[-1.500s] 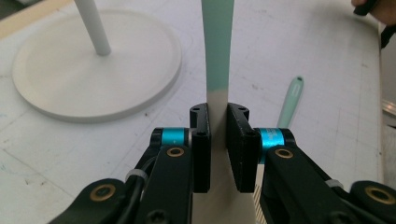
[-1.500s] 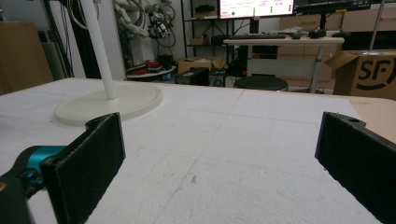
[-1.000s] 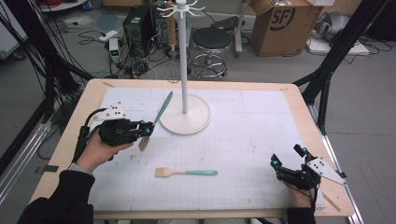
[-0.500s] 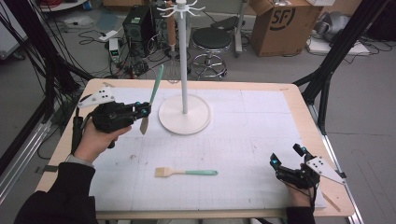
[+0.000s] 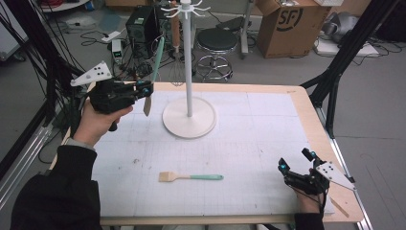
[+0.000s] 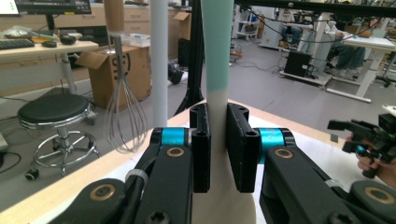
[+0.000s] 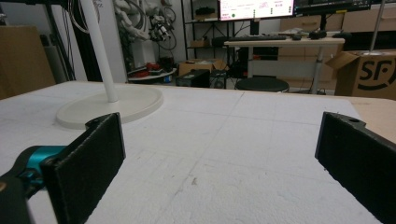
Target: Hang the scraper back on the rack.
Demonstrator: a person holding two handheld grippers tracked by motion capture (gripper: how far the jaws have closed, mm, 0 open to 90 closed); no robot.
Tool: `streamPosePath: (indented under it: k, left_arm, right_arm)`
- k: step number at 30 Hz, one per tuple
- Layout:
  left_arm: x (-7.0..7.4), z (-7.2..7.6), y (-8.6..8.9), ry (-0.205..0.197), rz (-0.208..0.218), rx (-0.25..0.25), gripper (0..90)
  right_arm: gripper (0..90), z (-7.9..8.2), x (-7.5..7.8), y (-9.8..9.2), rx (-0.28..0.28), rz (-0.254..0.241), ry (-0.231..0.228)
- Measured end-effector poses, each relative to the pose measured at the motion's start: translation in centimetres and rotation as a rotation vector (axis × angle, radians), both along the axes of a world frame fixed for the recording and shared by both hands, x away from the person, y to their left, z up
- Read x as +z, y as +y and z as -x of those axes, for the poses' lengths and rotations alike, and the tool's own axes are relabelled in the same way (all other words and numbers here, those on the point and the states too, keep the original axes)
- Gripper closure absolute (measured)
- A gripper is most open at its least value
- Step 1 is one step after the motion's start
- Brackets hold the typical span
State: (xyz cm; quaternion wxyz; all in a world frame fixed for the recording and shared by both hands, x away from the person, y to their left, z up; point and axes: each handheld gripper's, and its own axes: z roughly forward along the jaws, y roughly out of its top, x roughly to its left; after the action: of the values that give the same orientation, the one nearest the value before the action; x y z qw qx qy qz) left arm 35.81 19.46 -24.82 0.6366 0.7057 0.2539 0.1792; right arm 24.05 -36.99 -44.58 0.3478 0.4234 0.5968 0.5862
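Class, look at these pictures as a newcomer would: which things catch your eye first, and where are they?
First, the mint-handled spatula held upright above the table's far left corner, clamped in the left tool. Next, the white hook stand at the table's far middle, with a whisk hanging from it. A second spatula lies flat near the front edge.

High cam sat above the person's side, looking fwd and down over the whole worktop (image 5: 268, 143). Left tool cam looked close along its jaws, level, twd the stand (image 6: 159, 60). Right tool cam sat low, near the surface; both shared that stand.
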Motion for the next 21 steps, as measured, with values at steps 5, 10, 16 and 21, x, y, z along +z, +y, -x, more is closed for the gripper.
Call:
streamPosePath:
  k: [5, 10, 16, 21]
  left_arm:
    - [0.9, -0.7, -0.3, -0.012, -0.001, 0.004, 80.5]
    - [1.4, -1.6, -0.7, -0.021, 0.003, 0.011, 80.5]
    - [1.8, -2.3, -1.0, -0.033, 0.007, 0.016, 80.4]
    - [1.8, -3.1, -0.7, -0.029, 0.012, 0.032, 80.5]
  right_arm:
    - [0.5, 0.1, 0.0, 0.0, -0.002, -0.009, -0.001]
    - [0.5, 0.1, 0.0, -0.1, -0.006, -0.013, -0.001]
    - [0.5, 0.1, 0.0, -0.2, -0.004, -0.022, 0.003]
    - [0.4, 0.1, 0.0, -0.3, -0.009, -0.028, 0.003]
